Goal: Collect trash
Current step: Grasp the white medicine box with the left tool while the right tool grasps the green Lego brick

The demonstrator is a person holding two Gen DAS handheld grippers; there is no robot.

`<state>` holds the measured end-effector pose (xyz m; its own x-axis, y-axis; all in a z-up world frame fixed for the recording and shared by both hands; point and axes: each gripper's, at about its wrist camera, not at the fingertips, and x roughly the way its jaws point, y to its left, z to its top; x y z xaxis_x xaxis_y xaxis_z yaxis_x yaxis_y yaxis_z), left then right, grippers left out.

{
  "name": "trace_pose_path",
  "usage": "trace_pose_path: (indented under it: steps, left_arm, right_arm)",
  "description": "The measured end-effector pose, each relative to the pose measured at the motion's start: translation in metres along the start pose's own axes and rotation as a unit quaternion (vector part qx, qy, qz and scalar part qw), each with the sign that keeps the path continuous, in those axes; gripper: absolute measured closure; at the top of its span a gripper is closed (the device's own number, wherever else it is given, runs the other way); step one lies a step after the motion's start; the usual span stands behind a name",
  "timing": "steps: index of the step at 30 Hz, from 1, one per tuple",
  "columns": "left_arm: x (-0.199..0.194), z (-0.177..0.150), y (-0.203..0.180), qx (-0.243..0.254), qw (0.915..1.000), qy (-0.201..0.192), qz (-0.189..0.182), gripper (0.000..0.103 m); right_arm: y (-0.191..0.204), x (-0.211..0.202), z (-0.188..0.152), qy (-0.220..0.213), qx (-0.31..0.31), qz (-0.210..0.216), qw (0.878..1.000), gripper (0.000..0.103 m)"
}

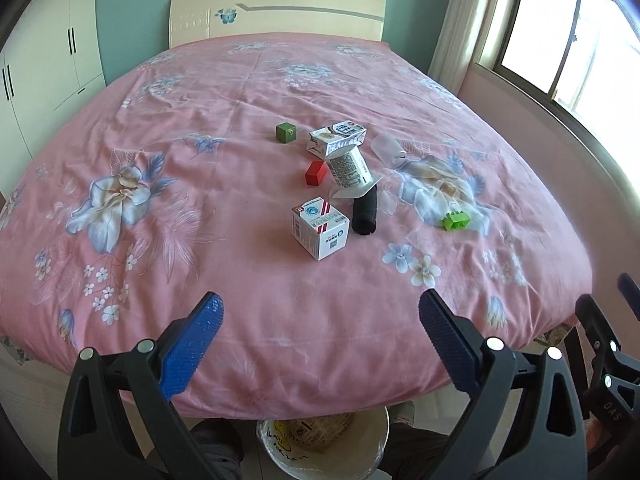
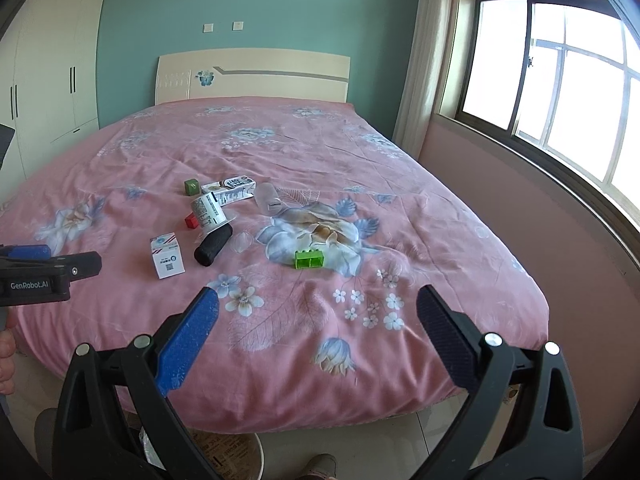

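Note:
On the pink flowered bed [image 1: 200, 128] lies a cluster of items: a white box [image 1: 320, 232] [image 2: 167, 258], a yoghurt cup on its side [image 1: 349, 168] [image 2: 210, 212], a milk carton [image 1: 338, 138] [image 2: 230, 190], a clear plastic cup [image 1: 386, 148] [image 2: 269, 198] and a black roll [image 1: 365, 212] [image 2: 212, 249]. My left gripper [image 1: 320, 312] is open and empty above the bed's near edge. My right gripper [image 2: 318, 306] is open and empty, to the right of the left one.
A green cube [image 1: 286, 132], a red block [image 1: 316, 173] and a green toy brick [image 1: 456, 221] [image 2: 309, 259] lie among the items. A white bin [image 1: 324, 448] stands on the floor below the bed's near edge. Wardrobe at left, window at right.

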<state>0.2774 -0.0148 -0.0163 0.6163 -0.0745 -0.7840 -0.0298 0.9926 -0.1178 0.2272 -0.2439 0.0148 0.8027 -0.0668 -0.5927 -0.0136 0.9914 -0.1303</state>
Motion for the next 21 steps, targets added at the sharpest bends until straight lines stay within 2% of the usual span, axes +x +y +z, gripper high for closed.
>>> trace_pose_path:
  steps: [12, 16, 21]
  left_arm:
    - [0.114, 0.053, 0.001, -0.085, 0.9938, 0.072, 0.008, 0.004]
    - [0.147, 0.064, 0.008, -0.117, 0.9882, 0.098, 0.009, 0.004]
    - [0.175, 0.068, 0.013, -0.136, 0.9839, 0.115, 0.020, 0.004]
  right_arm:
    - [0.004, 0.140, 0.008, 0.049, -0.038, 0.022, 0.998, 0.007]
    - [0.001, 0.187, 0.010, 0.064, -0.036, 0.043, 0.996, 0.007]
    - [0.000, 0.240, 0.014, 0.077, -0.045, 0.046, 0.995, 0.007]
